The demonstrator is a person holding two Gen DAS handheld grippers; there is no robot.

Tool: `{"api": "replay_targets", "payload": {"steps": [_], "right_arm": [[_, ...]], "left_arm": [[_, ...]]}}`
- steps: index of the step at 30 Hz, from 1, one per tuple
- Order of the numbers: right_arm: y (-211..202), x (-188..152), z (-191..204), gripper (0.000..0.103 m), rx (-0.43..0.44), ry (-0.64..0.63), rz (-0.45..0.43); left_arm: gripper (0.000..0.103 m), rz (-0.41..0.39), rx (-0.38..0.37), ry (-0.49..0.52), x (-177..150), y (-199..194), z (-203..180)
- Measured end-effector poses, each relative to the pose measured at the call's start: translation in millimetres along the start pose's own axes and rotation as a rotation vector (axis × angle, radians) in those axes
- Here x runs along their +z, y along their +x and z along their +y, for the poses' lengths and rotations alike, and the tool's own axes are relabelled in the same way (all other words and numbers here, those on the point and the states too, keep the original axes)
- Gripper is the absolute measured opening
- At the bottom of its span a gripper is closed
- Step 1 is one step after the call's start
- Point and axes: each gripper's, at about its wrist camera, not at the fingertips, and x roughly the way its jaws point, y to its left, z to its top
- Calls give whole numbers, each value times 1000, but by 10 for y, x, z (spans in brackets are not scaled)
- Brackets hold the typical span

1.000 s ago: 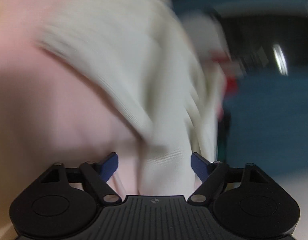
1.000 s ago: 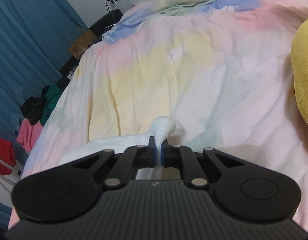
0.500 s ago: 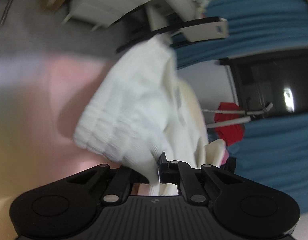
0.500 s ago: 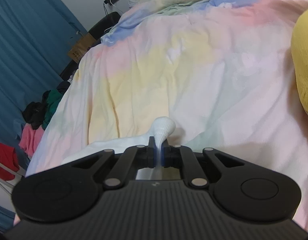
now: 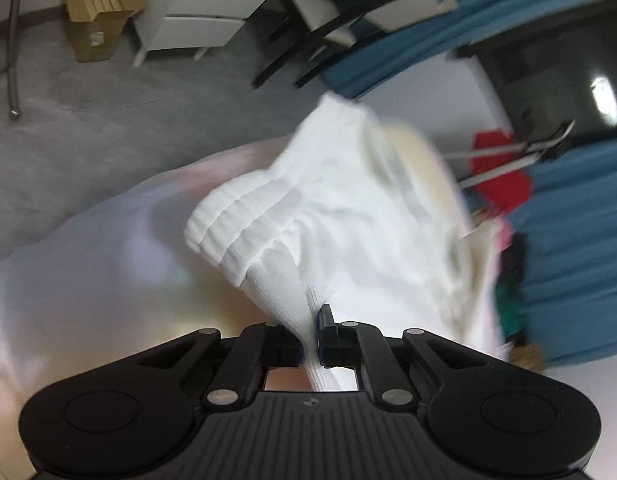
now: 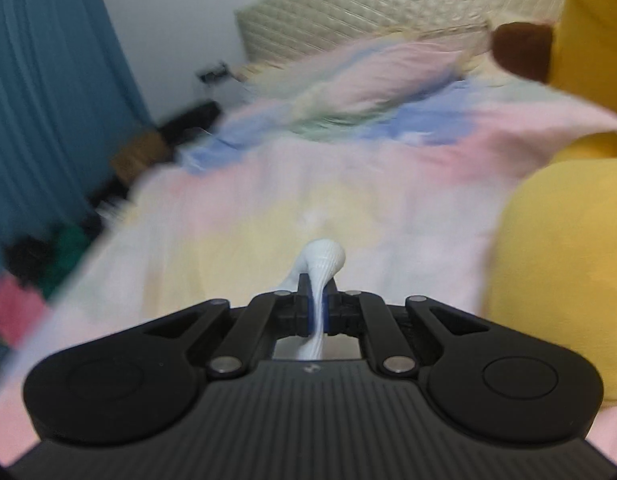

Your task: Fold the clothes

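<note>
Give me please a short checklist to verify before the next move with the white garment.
1. Left tongs shut on the white garment: ok.
2. Right tongs shut on a bunched bit of white fabric: ok.
3. Both tongs hold the same garment: cannot tell, no view shows both.
4. Garment spread flat between the grips: not ok, it hangs crumpled in the left view.
5. Bed cover ahead free for laying down: ok.
6. Yellow plush toy clear of the fold area: cannot tell, it sits close on the right.
</note>
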Motion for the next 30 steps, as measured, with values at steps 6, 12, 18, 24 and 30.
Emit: {"api": "replay_targets", "payload": {"steps": [6, 12, 18, 24, 30], "right_arm": [[389, -169, -54, 9, -125, -75, 192], [169, -51, 18, 36, -87, -66, 120], [-514, 119, 164, 74, 81, -92, -117], [-1212, -52, 370, 74, 436, -166, -133], [-1486, -470, 653, 74, 639, -304, -36]], "left_arm": [[22, 12, 55, 65, -142, 97, 111], [71, -34, 135, 282, -311, -175, -76], [95, -229, 182, 573, -697, -540, -612], [101, -272, 55, 717, -1052, -319, -1394], [101, -222, -43, 719, -997, 643, -2339]]}}
